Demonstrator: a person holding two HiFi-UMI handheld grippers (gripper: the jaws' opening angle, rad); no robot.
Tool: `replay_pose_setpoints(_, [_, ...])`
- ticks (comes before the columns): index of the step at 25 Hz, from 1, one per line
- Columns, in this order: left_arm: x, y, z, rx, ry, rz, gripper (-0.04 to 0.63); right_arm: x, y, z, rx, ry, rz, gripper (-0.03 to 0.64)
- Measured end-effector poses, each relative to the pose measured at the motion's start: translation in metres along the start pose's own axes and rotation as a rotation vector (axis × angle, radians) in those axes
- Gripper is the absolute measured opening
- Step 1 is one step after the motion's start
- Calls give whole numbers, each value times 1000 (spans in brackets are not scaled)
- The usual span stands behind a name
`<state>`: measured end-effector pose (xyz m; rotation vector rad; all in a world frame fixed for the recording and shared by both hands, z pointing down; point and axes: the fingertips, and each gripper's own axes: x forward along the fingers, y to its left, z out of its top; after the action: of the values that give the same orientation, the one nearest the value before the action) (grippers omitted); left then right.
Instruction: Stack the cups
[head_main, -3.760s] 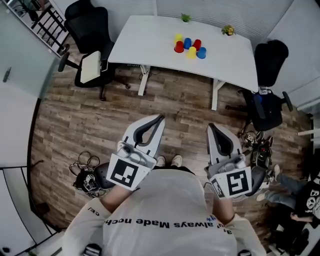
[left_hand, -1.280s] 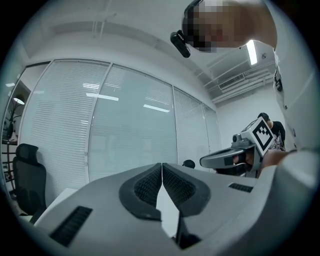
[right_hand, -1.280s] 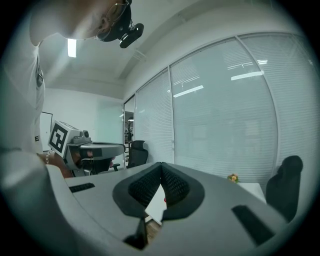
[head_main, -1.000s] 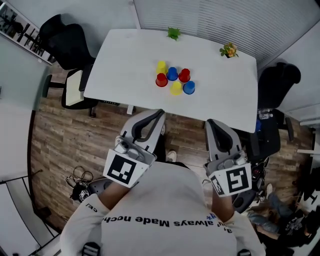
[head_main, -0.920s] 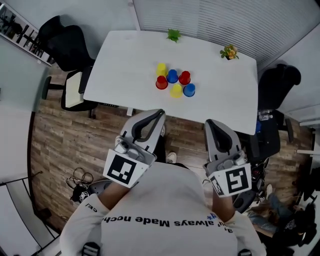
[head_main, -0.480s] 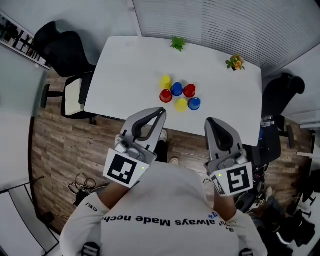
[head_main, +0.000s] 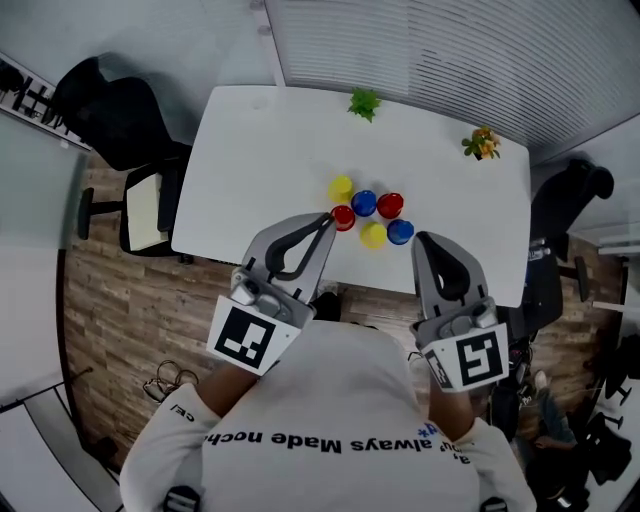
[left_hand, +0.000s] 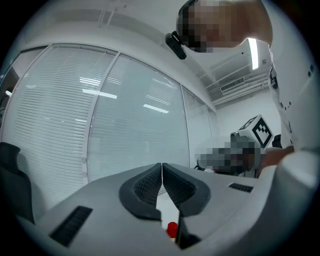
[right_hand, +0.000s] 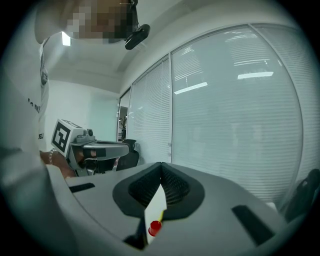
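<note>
Wood-plank floor (head_main: 130, 300) fills the lower left of the head view; on it stands a white desk (head_main: 260, 150), with one black chair (head_main: 110, 110) at its left end and a second black chair (head_main: 565, 195) at its right; the person stands at the desk's near edge with both arms held out over it.

Next in size, the left tool (head_main: 326, 218) has its jaws pressed together on nothing; the right tool (head_main: 420, 238) is likewise closed and empty; both hang by the near side of the cups, touching none as far as I can judge.

At the desk's far edge sit a green plant (head_main: 364, 102) and a flowering plant (head_main: 482, 143).

Six cups stand in a tight cluster near the desk's middle, in two rows: back yellow cup (head_main: 340, 187), back blue cup (head_main: 364, 202) and back red cup (head_main: 390, 205); front red cup (head_main: 343, 216), front yellow cup (head_main: 373, 235) and front blue cup (head_main: 401, 232); each rests on the desk by itself, none set on another.

So the stacking looks not yet begun; every cup is left to do, starting with opening a tool for the first cup.
</note>
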<state>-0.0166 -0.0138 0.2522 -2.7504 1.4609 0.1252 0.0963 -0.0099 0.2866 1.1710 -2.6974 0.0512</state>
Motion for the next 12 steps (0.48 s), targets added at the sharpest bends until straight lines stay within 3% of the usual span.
replay_pose_setpoints(12, [22,40,-19,-21,12,-51,21,44,-10,-1,4,-1,-33,8])
